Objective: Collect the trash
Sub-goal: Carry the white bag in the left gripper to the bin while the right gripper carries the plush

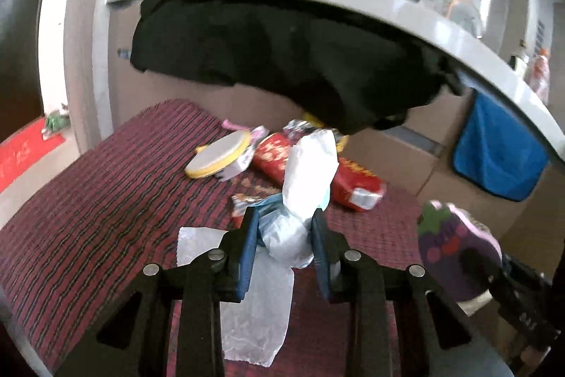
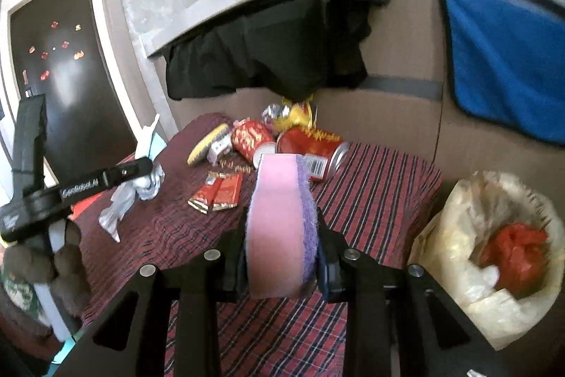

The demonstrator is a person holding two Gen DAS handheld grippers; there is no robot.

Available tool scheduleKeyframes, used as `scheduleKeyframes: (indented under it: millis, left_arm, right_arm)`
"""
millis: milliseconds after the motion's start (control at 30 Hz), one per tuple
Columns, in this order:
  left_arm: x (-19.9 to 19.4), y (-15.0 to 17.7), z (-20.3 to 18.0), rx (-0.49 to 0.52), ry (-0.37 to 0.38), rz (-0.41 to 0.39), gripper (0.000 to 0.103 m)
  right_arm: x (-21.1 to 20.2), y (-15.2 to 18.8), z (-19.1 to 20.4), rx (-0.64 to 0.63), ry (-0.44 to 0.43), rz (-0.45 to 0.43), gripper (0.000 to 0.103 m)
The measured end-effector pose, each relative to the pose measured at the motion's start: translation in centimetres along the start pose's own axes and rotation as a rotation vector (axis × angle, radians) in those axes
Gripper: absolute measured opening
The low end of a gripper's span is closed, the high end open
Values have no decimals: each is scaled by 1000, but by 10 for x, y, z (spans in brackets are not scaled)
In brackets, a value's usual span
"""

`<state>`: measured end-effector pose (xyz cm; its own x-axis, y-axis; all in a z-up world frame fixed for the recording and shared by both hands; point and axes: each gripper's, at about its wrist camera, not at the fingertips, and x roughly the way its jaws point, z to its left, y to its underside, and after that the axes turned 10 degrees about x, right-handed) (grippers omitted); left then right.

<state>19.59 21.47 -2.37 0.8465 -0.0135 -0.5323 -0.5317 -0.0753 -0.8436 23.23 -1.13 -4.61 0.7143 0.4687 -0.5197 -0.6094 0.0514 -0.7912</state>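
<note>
My left gripper (image 1: 284, 228) is shut on a crumpled white and pale-blue wrapper (image 1: 307, 179) and holds it above the red striped cloth (image 1: 106, 186). It also shows in the right wrist view (image 2: 141, 179). My right gripper (image 2: 282, 235) is shut on a pink and purple sponge (image 2: 279, 221), seen in the left wrist view (image 1: 455, 246) with a grape picture. Red snack packets (image 2: 252, 136), a red can (image 2: 314, 151), small red wrappers (image 2: 219, 193) and a yellow-rimmed lid (image 1: 219, 154) lie on the cloth.
A bin lined with a pale plastic bag (image 2: 494, 253), holding red trash, stands right of the table. A black cloth (image 1: 282, 59) and a blue towel (image 2: 505, 59) hang from a white counter edge behind. A clear plastic sheet (image 1: 254, 299) lies below my left gripper.
</note>
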Motion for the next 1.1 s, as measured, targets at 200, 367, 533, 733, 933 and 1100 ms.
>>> scheduleKeyframes:
  millis: [200,367,533,733,933,1100]
  left_arm:
    - [-33,1,-59,82,56,-81,30]
    - [-51,-4,-108,142,95,-136,30]
    - [-63,-9,-150,199,120,-177,30]
    - [-66,-21,-205,263,153,-232,30]
    - [-51,-29,-245,292,165,-236,30]
    - [-25,-28,-267,293,179,-192,30]
  right_arm:
    - [-45,-10,3,-62,48,-102,28]
    - [-82,-16,-10,-67,85,-167,28]
    - [-120,-24,-34,-55,133,-240,28]
    - [-151,-32,-70,-44,200,-300,28]
    - [-162,-38,-105,-34,267,-330,28]
    - [-157,-43,-138,7,298,-316,28]
